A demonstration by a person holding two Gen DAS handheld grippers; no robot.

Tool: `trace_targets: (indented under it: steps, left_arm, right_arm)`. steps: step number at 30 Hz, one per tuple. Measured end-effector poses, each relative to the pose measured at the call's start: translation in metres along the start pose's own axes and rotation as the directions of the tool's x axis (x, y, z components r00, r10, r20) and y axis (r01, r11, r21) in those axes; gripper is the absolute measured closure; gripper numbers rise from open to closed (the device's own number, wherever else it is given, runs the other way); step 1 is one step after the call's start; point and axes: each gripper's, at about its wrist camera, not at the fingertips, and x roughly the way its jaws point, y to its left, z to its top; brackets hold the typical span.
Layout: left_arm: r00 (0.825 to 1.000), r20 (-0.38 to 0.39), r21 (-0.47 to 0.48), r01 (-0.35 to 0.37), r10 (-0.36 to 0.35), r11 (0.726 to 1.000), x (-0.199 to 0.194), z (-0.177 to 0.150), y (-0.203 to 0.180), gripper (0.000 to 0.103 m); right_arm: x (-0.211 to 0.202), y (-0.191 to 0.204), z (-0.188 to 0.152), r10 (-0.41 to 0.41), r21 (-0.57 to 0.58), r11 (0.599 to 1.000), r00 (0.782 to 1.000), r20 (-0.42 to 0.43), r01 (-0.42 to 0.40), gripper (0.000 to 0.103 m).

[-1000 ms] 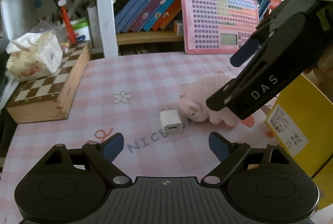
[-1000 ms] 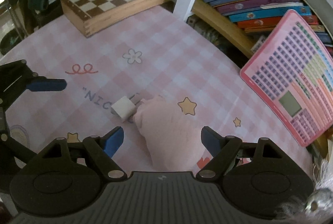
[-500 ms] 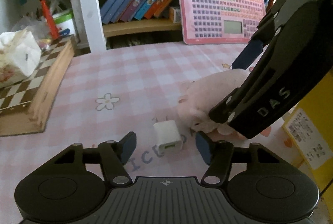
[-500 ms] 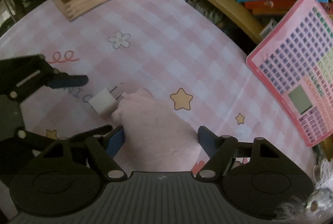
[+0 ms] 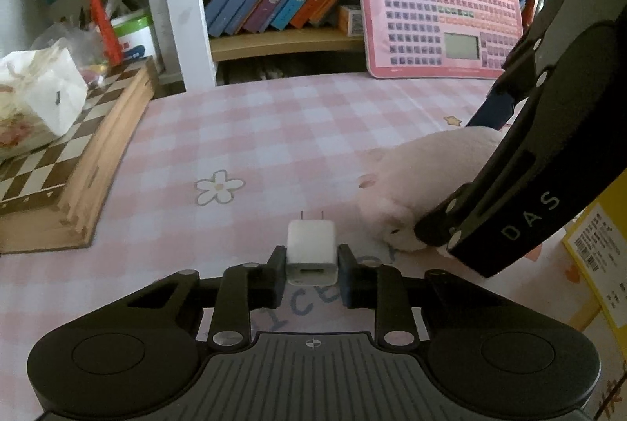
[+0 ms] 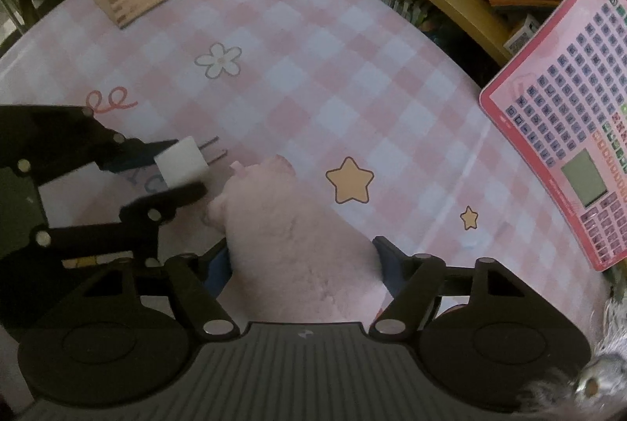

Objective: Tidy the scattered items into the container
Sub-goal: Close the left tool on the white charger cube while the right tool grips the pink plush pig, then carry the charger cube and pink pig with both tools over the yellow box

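Note:
A white USB charger plug (image 5: 311, 250) lies on the pink checked tablecloth, prongs pointing away. My left gripper (image 5: 311, 264) is shut on it, one finger on each side. It also shows in the right wrist view (image 6: 181, 162), held by the left gripper (image 6: 172, 170). A pink plush pig (image 5: 423, 182) lies just right of the charger. My right gripper (image 6: 301, 264) straddles the pig (image 6: 298, 248), fingers at both flanks, seemingly touching its fur. A yellow box (image 5: 599, 244) stands at the right edge.
A wooden chessboard box (image 5: 66, 162) with a tissue pack (image 5: 35, 103) sits at the left. A pink keyboard toy (image 5: 439, 9) leans on the bookshelf (image 5: 282, 41) at the back. The right gripper's body (image 5: 529, 186) crosses the left view's right side.
My left gripper moved forward around the charger and closed on it. My right gripper came down over the pig and its fingers narrowed to the pig's sides.

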Motion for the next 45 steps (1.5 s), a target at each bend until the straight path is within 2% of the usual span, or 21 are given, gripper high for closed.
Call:
trace_targets:
  steps: [4,16,27,45]
  left_arm:
    - [1.0,0.001,-0.043,0.023,-0.023,0.999,-0.014,-0.003,0.012,0.078]
    - [0.994,0.103,-0.069,0.051,-0.043,0.996,-0.092,-0.022,0.04,0.078]
    - [0.989,0.139,-0.071,0.066,-0.055,0.995,-0.147,-0.046,0.05,0.078]
    - [0.978,0.192,-0.032,0.095,-0.087,0.995,-0.22,-0.074,0.051,0.078]
  right_arm:
    - [-0.01,-0.001,-0.003,0.028,0.032,0.999,0.999,0.034,-0.029,0.043]
    - [-0.059,0.011,-0.019,0.055,0.136,0.988,0.984,0.169,-0.079,0.044]
    - [-0.094,0.048,-0.049,0.086,0.172,0.977,0.973,0.216,-0.124,0.044]
    - [-0.138,0.104,-0.089,0.078,0.209,0.968,0.962,0.263,-0.135,0.044]
